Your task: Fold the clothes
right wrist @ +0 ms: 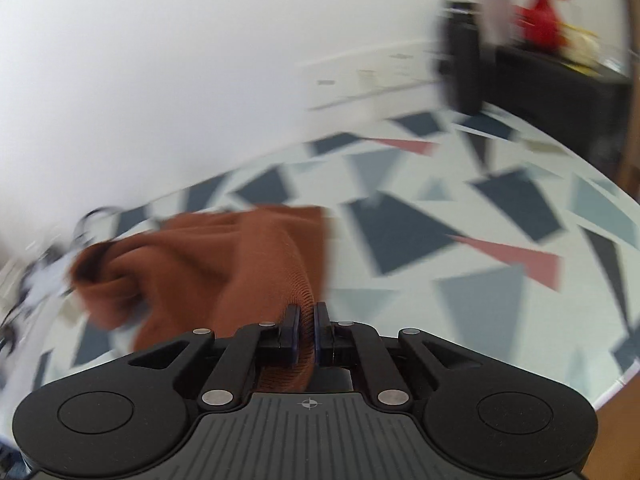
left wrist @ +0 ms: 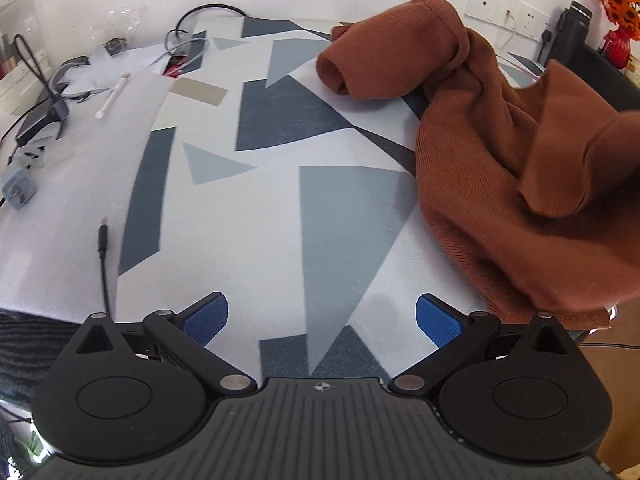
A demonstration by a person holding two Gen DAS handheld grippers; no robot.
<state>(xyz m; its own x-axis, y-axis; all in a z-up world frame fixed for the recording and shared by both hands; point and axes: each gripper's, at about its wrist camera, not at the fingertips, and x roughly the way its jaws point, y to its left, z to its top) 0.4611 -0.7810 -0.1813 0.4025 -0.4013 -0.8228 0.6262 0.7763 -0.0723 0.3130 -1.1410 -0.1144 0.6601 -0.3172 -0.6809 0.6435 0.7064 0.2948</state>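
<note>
Legible markings: none found.
No text, label, brand, number or sign can be read in either wrist view. The right wrist view is motion-blurred, and the small items at the left edge of the left wrist view are too small to show any print.

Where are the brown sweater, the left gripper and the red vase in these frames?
brown sweater (left wrist: 480,152): left wrist view, on its bunched body.
left gripper (left wrist: 322,320): left wrist view, midway between its open blue fingertips.
red vase (left wrist: 618,46): left wrist view, on its glass body below the orange flowers.
</note>
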